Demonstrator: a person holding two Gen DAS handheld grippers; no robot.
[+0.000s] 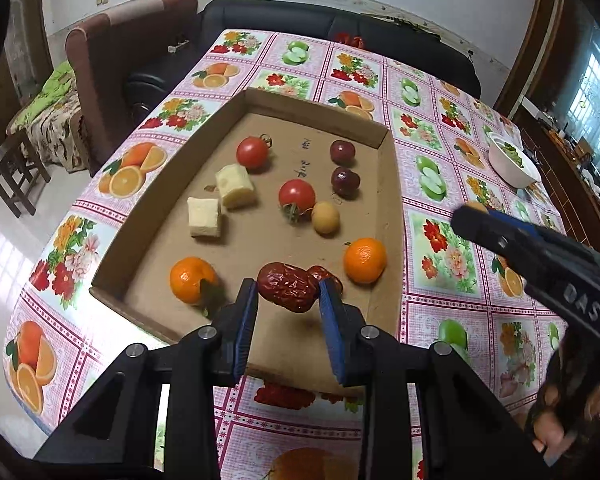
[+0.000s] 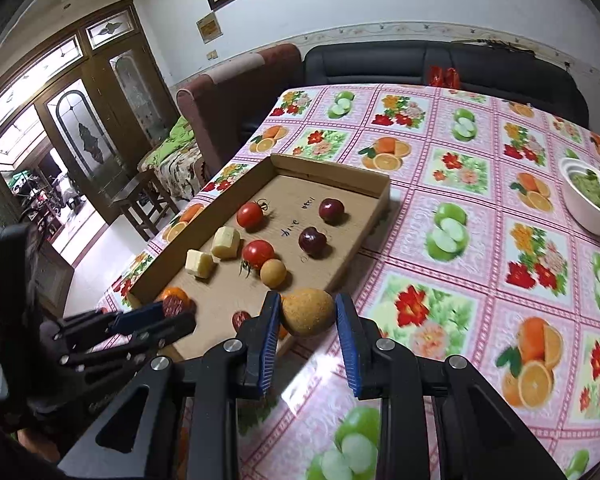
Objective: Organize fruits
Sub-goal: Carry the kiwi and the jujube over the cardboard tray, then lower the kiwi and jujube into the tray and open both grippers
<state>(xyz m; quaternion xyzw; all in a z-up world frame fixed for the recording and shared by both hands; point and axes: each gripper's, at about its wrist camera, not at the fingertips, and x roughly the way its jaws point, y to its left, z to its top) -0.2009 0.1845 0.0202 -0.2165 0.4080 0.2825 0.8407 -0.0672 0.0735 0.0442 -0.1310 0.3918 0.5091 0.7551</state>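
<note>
Brown cardboard tray (image 1: 388, 200) holds red tomatoes (image 1: 253, 153), orange tangerines (image 1: 365, 260), dark plums (image 1: 345, 181) and pale yellow chunks (image 1: 236, 186); around it, the tabletop's (image 2: 480, 240) pink checked cloth has fruit-and-flower squares.

Both wrist cameras look steeply down along their own fingers, close above the table (image 1: 432, 184). They share the cardboard tray (image 1: 260, 104), left view centred, right view from its right edge.
</note>
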